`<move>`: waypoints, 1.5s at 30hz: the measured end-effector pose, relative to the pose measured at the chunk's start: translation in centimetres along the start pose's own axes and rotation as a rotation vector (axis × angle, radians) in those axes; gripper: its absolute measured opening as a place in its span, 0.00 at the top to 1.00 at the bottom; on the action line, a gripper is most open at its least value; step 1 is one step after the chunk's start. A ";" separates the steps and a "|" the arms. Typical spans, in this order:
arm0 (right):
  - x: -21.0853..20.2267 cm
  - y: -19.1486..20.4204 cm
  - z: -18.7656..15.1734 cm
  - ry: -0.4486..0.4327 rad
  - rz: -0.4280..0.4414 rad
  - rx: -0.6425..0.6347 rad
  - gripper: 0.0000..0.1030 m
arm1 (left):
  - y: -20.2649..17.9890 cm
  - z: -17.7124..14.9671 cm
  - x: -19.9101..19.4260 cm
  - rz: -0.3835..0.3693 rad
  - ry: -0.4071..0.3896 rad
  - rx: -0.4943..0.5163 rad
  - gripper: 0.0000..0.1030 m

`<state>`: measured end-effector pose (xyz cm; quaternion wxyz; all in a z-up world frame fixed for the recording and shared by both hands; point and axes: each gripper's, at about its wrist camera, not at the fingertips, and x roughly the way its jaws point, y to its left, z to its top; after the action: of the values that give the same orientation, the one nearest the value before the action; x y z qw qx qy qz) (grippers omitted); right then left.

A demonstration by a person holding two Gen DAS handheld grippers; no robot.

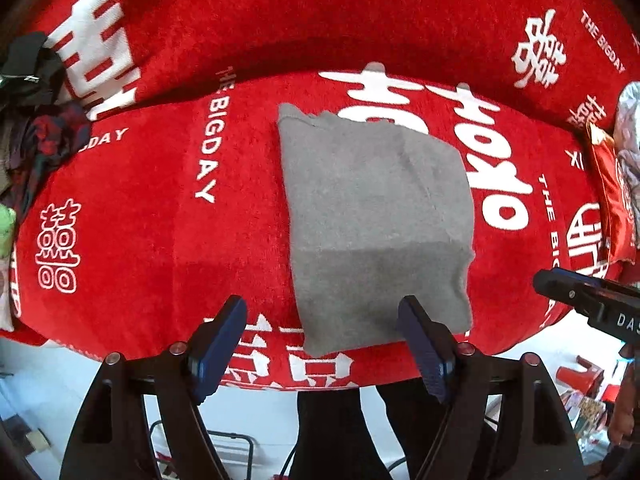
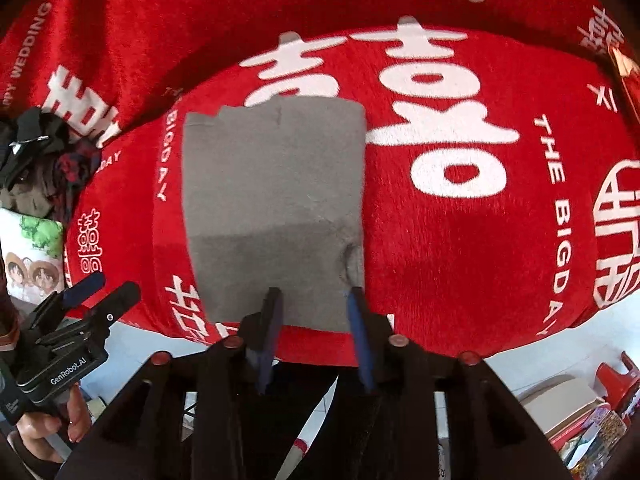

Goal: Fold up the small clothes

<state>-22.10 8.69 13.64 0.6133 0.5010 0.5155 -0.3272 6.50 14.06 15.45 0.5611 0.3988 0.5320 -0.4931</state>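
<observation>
A grey cloth (image 1: 376, 216) lies folded into a flat rectangle on the red cover (image 1: 160, 220) printed with white characters. My left gripper (image 1: 324, 320) hangs above the cloth's near edge, jaws wide apart, and the blue pads (image 1: 220, 344) hold nothing. In the right wrist view the same grey cloth (image 2: 276, 184) lies flat, with a small pucker at its near right corner. Over that corner my right gripper (image 2: 314, 300) stands open at a narrower gap, nothing pinched. Each gripper shows in the other's view: the right gripper (image 1: 580, 292), the left gripper (image 2: 88, 292).
A heap of dark clothes (image 1: 36, 120) sits at the left end of the cover, beside a cartoon-print pillow (image 2: 32, 252). A red cushion (image 1: 612, 192) lies at the right. Below the cover's front edge are white floor, a person's dark trouser legs (image 1: 340, 432) and a red stool (image 1: 580, 376).
</observation>
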 end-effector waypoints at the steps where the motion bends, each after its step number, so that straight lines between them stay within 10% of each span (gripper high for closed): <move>1: -0.3 0.4 0.1 -0.003 -0.002 -0.006 0.63 | 0.1 0.1 -0.3 -0.001 -0.001 -0.008 0.23; 5: -1.3 1.4 0.4 -0.016 -0.011 -0.010 0.50 | 0.3 0.4 -1.9 -0.004 -0.030 -0.049 0.22; 7: -1.6 1.8 0.5 -0.024 -0.015 -0.013 0.39 | 0.3 0.3 -2.4 0.012 -0.049 -0.064 0.00; 20: -3.6 3.9 0.6 -0.146 -0.100 -0.045 0.00 | -0.2 0.2 -4.0 0.164 -0.103 -0.006 0.00; 45: -4.1 4.1 -0.2 -0.104 -0.151 -0.024 0.01 | -0.1 -0.3 -4.2 0.031 -0.032 -0.065 0.00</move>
<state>-19.41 9.57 18.73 0.6187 0.4357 0.5233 -0.3919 6.59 14.87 19.61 0.5898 0.3806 0.5324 -0.4730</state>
